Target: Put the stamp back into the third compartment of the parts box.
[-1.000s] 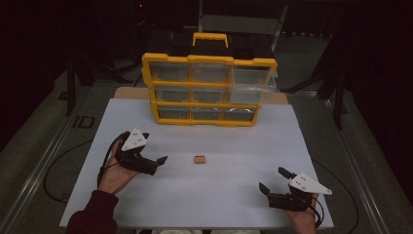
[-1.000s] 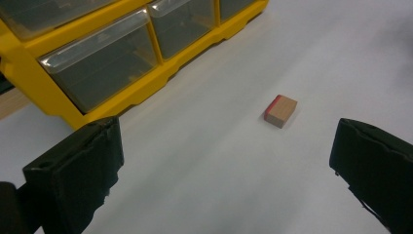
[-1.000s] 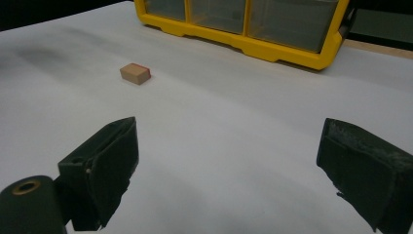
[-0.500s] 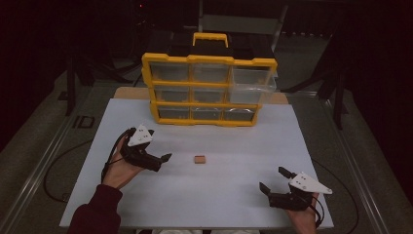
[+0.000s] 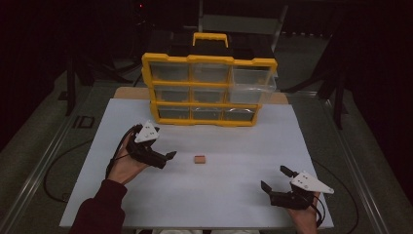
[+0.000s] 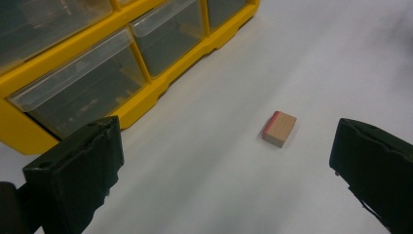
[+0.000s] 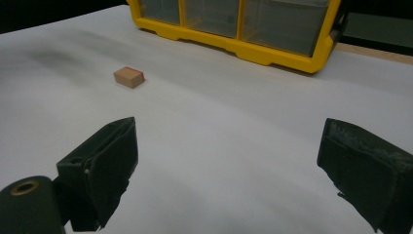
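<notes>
Dim light all round in the high view, the room black along the top and sides while the white table (image 5: 234, 195) catches a soft glow from overhead. Both gripper views run brighter and slightly grainy. The black jaws at the bottom corners look soft, and the wooden block (image 6: 279, 128) casts a faint shadow.

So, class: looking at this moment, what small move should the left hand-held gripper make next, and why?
Probably ease the left hand-held gripper forward to straddle the wooden block, then close. Its jaws stand open, the block lies just ahead between them on the white table, untouched, and the right hand-held gripper sits farther off.
</notes>
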`<state>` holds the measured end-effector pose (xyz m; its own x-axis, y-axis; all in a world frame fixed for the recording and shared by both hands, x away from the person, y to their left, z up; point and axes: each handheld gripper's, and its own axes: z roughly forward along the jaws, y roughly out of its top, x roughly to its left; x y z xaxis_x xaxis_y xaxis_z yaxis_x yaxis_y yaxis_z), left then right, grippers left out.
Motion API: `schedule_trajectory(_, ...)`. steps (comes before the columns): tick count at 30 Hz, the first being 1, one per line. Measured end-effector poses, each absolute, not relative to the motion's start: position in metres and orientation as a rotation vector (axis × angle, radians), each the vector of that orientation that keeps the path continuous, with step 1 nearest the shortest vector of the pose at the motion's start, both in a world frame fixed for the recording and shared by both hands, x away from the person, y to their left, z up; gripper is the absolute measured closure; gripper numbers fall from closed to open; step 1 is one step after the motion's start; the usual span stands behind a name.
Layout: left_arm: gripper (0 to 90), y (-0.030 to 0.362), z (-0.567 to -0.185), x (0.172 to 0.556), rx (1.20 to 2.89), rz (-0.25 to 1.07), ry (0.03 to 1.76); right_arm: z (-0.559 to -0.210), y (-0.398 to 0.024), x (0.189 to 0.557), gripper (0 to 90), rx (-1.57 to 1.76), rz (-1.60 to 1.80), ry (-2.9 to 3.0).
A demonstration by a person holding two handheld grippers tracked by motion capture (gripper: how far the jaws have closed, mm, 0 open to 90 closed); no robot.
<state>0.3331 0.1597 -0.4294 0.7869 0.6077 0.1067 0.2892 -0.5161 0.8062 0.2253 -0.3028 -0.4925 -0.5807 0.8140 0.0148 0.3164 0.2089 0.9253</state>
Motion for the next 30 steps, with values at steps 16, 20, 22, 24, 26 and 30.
schedule_trajectory(16, 0.0, 0.149, -0.43, 0.341, 2.168, 0.464, 0.646, -0.489, -0.303, 0.232, 7.4, 1.041, 1.383, 1.975)
schedule_trajectory(20, 0.0, 0.146, -0.431, 0.344, 2.181, 0.457, 0.64, -0.489, -0.302, 0.234, 7.4, 1.042, 1.387, 1.97)
schedule_trajectory(22, 0.0, 0.145, -0.43, 0.345, 2.179, 0.455, 0.64, -0.489, -0.301, 0.235, 7.4, 1.04, 1.389, 1.97)
schedule_trajectory(24, 0.0, 0.144, -0.429, 0.346, 2.18, 0.456, 0.639, -0.488, -0.3, 0.236, 7.4, 1.036, 1.391, 1.967)
schedule_trajectory(26, 0.0, 0.143, -0.429, 0.347, 2.181, 0.456, 0.634, -0.488, -0.299, 0.237, 7.4, 1.04, 1.402, 1.966)
schedule_trajectory(30, 0.0, 0.142, -0.427, 0.349, 2.183, 0.451, 0.634, -0.485, -0.294, 0.241, 7.4, 1.03, 1.407, 1.96)
